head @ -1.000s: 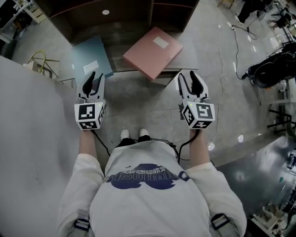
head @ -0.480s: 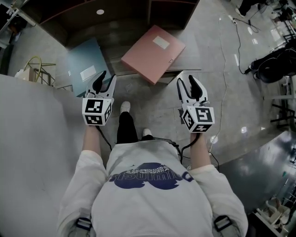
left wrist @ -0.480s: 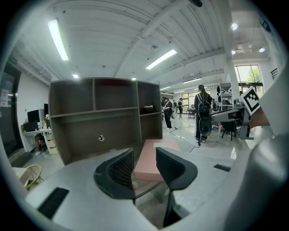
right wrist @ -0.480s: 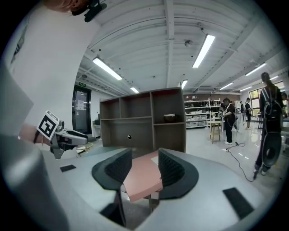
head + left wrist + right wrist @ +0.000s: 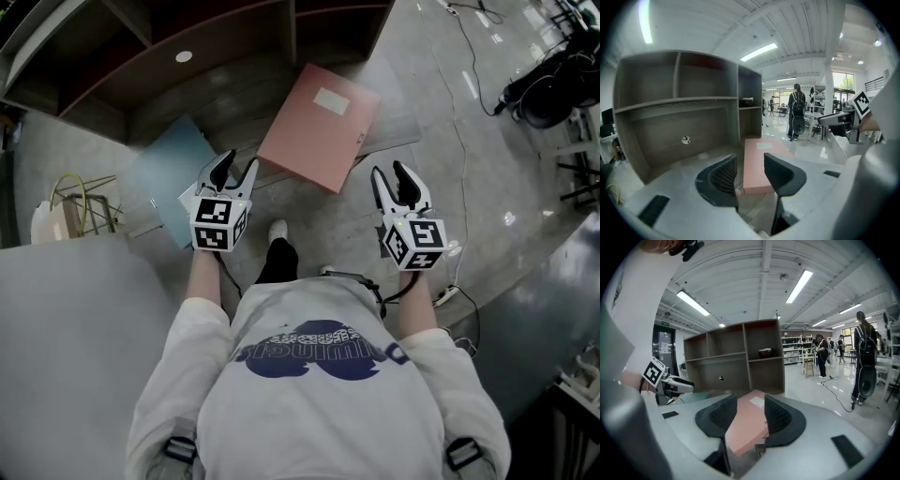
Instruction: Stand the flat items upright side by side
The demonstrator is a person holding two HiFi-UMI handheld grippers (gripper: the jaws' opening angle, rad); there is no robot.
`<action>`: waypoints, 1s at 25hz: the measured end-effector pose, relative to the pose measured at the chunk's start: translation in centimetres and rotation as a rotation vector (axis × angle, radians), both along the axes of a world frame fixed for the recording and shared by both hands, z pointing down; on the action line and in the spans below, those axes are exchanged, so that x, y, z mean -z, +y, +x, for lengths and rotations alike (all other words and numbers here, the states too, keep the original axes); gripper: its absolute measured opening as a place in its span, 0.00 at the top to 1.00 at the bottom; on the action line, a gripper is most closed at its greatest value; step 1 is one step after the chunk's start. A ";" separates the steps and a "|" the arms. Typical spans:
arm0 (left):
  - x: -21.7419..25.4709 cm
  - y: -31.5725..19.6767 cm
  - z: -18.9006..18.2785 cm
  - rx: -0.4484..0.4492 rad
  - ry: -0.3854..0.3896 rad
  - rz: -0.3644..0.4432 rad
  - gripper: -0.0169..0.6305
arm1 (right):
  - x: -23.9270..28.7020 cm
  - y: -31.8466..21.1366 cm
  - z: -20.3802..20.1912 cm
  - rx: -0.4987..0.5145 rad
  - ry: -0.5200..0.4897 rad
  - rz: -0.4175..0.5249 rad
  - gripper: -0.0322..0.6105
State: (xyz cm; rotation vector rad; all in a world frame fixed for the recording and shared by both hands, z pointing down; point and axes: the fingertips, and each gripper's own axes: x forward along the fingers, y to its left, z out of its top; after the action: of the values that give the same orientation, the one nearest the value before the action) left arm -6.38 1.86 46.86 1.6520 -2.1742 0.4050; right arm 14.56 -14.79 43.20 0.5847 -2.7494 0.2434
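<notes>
Writing is scarce and none of it can be read. The pink folder [image 5: 319, 127] bears 1 white label [image 5: 330, 100] near its far edge, and whether anything is printed on it cannot be told. Each gripper's cube [image 5: 218, 223] shows black-and-white square markers, and the dark blue print [image 5: 319, 345] on the person's pale shirt is too warped to make out.

Both bare forearms reach forward from the shoulders, with the grippers pointing ahead and tilted somewhat down toward the floor [image 5: 450, 112]. The left gripper [image 5: 236, 167] hangs over the near right edge of the blue folder [image 5: 169, 173]. Its jaws have just been opening and stand apart with nothing between them. In the left gripper view only the pink folder's near end shows through the gap, well beyond the tips. The right gripper [image 5: 390, 174] hovers over bare floor, just right of the pink folder's near corner. Its jaws are spread too and grip nothing — the pink folder appears through the gap, farther off.

Both folders lie flat on the floor before the dark shelf unit [image 5: 187, 47], not upright. The pink 1 is skewed and lies to the right; the blue 1 lies apart from it to the left, partly hidden by the left gripper. The person's shoe [image 5: 277, 230] shows between the 2 forearms.
</notes>
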 end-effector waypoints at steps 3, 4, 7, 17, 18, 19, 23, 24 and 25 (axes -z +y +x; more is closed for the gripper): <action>-2.0 -1.4 -1.7 -0.071 0.046 -0.048 0.70 | -0.6 -0.1 -1.5 -0.042 0.015 -0.019 0.67; -2.7 -1.9 -2.1 -0.096 0.062 -0.064 0.70 | -0.8 -0.2 -2.0 -0.053 0.022 -0.023 0.67; -4.9 -3.3 -2.8 -0.174 0.118 -0.108 0.68 | -1.5 -0.3 -3.0 -0.096 0.037 -0.044 0.66; -12.7 -6.9 -3.3 -0.268 0.351 -0.255 0.57 | -5.5 0.5 -3.8 -0.177 0.102 -0.168 0.60; -13.3 -7.2 -3.3 -0.263 0.366 -0.267 0.57 | -6.0 0.6 -3.6 -0.181 0.111 -0.186 0.60; -13.8 -7.5 -3.3 -0.260 0.382 -0.281 0.57 | -6.5 0.9 -3.3 -0.187 0.116 -0.211 0.59; -15.8 -8.0 -3.0 -0.251 0.460 -0.329 0.57 | -8.9 1.5 -1.8 -0.218 0.086 -0.361 0.54; -16.1 -8.2 -3.0 -0.247 0.476 -0.336 0.57 | -9.6 1.5 -1.5 -0.222 0.071 -0.403 0.53; -16.3 -8.3 -3.1 -0.245 0.487 -0.342 0.57 | -10.2 1.5 -1.2 -0.227 0.055 -0.444 0.51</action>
State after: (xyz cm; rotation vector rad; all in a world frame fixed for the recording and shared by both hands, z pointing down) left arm -9.49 -6.42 63.21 1.6178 -1.4697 0.3688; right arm 13.37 -13.32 53.40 0.7581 -2.4554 0.8487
